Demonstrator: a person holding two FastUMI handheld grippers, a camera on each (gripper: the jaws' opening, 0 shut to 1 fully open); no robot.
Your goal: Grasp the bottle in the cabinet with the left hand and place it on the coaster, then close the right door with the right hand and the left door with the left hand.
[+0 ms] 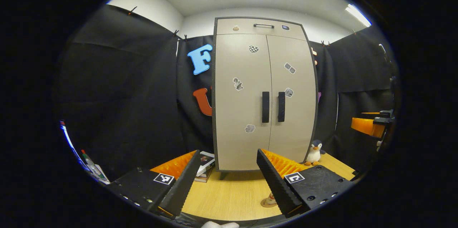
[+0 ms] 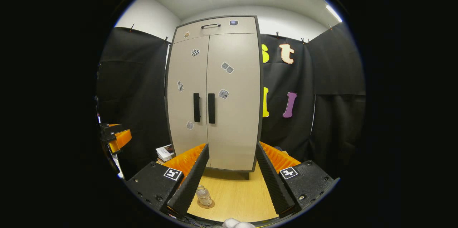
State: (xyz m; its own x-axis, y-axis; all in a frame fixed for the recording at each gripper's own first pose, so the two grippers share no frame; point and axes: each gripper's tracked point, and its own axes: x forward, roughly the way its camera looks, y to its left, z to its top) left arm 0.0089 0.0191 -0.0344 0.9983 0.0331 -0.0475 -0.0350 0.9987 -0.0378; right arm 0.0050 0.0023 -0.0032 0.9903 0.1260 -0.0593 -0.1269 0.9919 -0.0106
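Both tongs (image 1: 227, 181) (image 2: 229, 181) open, clear of cabinet (image 2: 214, 95).

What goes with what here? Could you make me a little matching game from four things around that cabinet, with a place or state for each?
Things:
1. bottle
2. cabinet doors
3. toy penguin
4. books

Places or states:
A. both shut
B. by the cabinet's right foot
C. standing on the coaster
D. stacked at the cabinet's left foot

Pairs: 1-C, 2-A, 3-B, 4-D
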